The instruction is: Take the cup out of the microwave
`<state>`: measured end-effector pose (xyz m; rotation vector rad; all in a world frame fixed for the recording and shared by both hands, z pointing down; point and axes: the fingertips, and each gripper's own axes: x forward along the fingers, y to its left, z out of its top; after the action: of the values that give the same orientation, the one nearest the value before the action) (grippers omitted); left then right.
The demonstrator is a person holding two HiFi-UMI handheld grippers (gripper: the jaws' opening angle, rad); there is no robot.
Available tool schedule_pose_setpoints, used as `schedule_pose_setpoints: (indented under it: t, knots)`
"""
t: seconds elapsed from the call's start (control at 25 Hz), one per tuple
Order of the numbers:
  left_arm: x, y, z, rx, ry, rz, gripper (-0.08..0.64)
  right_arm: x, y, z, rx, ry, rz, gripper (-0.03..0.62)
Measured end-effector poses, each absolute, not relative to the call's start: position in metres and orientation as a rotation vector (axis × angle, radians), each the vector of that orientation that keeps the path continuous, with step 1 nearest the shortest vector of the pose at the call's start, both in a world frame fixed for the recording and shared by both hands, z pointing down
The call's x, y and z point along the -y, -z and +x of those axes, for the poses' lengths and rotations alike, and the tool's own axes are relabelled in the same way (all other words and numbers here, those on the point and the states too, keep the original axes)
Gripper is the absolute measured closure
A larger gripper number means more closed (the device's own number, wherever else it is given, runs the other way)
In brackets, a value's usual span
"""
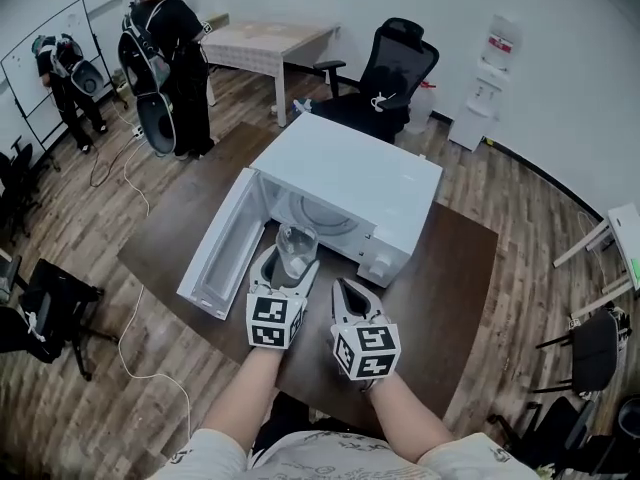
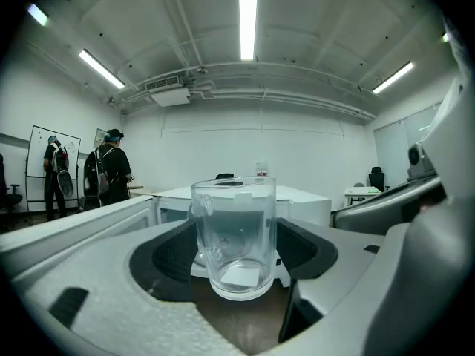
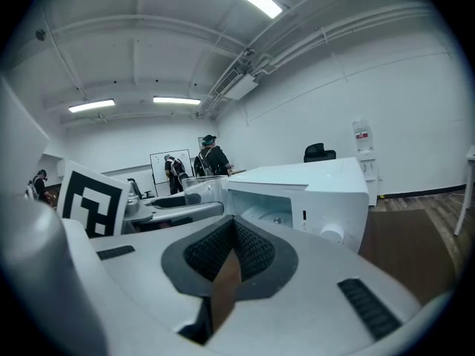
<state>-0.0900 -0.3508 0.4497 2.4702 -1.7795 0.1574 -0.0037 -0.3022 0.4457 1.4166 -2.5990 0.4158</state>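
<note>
Item: cup (image 2: pixel 234 236), clear glass with a handle, upright between the jaws of your left gripper (image 1: pixel 290 260); both pads sit against its wall about mid-height, so the jaws are closed on it. It is just outside the mouth of the microwave (image 1: pixel 350 173), over the table (image 1: pixel 450 268). Handling, by judgement: stiff, smooth and likely slippery, breakable, fairly light while empty; keep the hold on the straight wall, level, with no squeeze beyond what stops it sliding. Right gripper (image 1: pixel 345 290): jaws nearly together with only a thin slit between, holding nothing, just to the right of the left jaws. Edges: the open door (image 1: pixel 222 243) stands close to the left of the cup, the cavity's lower lip just ahead of it. Open room: bare table beneath and toward you.
</note>
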Motion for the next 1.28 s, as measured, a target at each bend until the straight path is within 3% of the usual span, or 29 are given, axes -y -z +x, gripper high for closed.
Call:
schedule_pose_setpoints:
  t: [0.52, 1.28]
  knots:
    - [0.272, -0.395, -0.108, 1.852, -0.166, 2.434, 0.23, 0.274, -0.396, -0.012, 2.734, -0.319, 1.357, 0.581]
    - [0.254, -0.396, -0.112, 1.869, -0.173, 2.432, 0.23, 0.269, -0.397, -0.014, 2.719, -0.317, 1.346, 0.581]
